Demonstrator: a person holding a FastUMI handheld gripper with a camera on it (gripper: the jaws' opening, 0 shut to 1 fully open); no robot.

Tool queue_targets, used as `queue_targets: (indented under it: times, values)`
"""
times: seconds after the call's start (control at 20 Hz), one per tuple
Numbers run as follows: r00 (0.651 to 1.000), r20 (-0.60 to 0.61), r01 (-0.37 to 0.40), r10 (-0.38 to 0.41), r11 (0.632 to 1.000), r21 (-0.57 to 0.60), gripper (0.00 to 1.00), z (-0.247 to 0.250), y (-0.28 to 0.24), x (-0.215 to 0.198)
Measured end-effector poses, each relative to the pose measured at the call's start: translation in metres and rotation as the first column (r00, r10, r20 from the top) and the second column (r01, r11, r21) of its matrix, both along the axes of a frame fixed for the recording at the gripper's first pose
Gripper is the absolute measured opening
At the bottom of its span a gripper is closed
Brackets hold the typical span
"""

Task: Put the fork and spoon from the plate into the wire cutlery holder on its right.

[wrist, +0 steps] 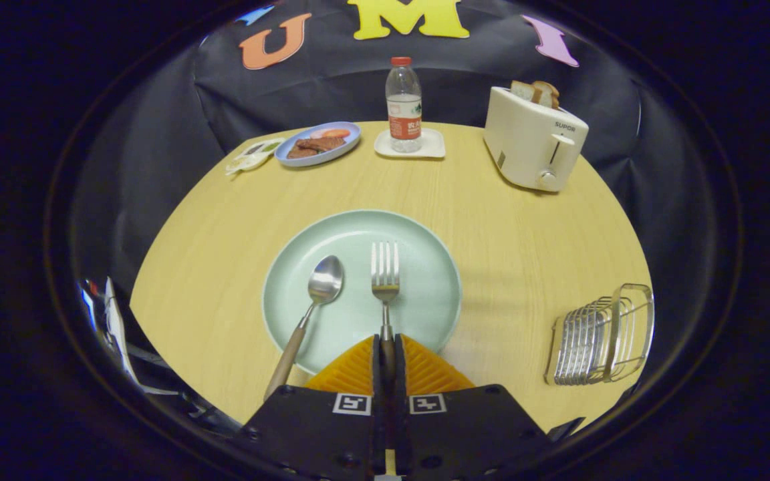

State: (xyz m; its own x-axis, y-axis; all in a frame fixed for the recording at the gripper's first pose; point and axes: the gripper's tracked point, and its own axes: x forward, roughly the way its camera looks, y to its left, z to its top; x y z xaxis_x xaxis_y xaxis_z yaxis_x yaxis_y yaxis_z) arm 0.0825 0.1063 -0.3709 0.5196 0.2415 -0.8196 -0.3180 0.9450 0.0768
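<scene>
A pale green plate [425, 314] lies on the wooden table just ahead of the fingers. On it rest a spoon [321, 287] with a wooden handle, to the left, and a fork [385, 274] whose tines point away from me. My gripper [388, 347] is shut on the fork's handle, which runs between the two fingers [358, 364]. The spoon's handle sticks out over the plate's near rim, left of the fingers. The wire cutlery holder [602, 341] stands on the table to the plate's right, near the table's edge.
Along the table's far side stand a cream toaster [535, 137] with bread slices, a water bottle [404, 107] on a white coaster, and a small blue plate [318, 143] of food with a packet [251, 157] beside it.
</scene>
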Motion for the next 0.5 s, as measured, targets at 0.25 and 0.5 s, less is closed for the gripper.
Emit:
queue_targets:
  times: [0.25, 0.5]
  values:
    - [0.999, 0.047, -0.014, 0.013, 0.999, 0.035, 0.06, 0.039, -0.035, -0.015]
    - [0.997, 0.075, 0.022, -0.022, 1.0, 0.001, 0.06, 0.063, -0.108, -0.025]
